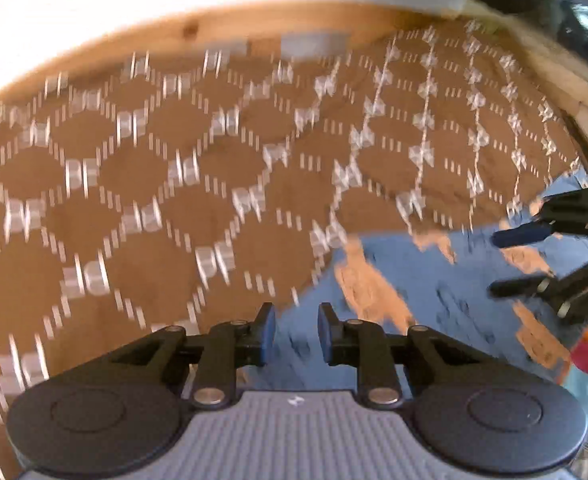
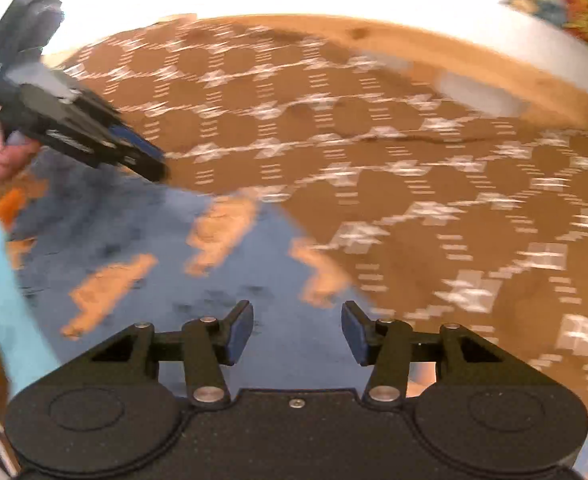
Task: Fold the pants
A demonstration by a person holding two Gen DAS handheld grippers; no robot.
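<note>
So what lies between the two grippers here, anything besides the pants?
Only pants: blue fabric with orange patches spans the stretch from the left gripper to the right gripper in the right wrist view. Nothing else shows there, though the frame is blurred.

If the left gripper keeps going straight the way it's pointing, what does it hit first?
Probably the blue pants: the open left gripper points over their edge, with the brown patterned cloth just beyond. The blur leaves depth unclear.

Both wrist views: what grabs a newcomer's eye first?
The brown bedcover with its white diamond pattern fills most of both views. Blue pants with orange patches lie at its near edge. Both tongs, left and right, hover open above the pants, gripping nothing.
</note>
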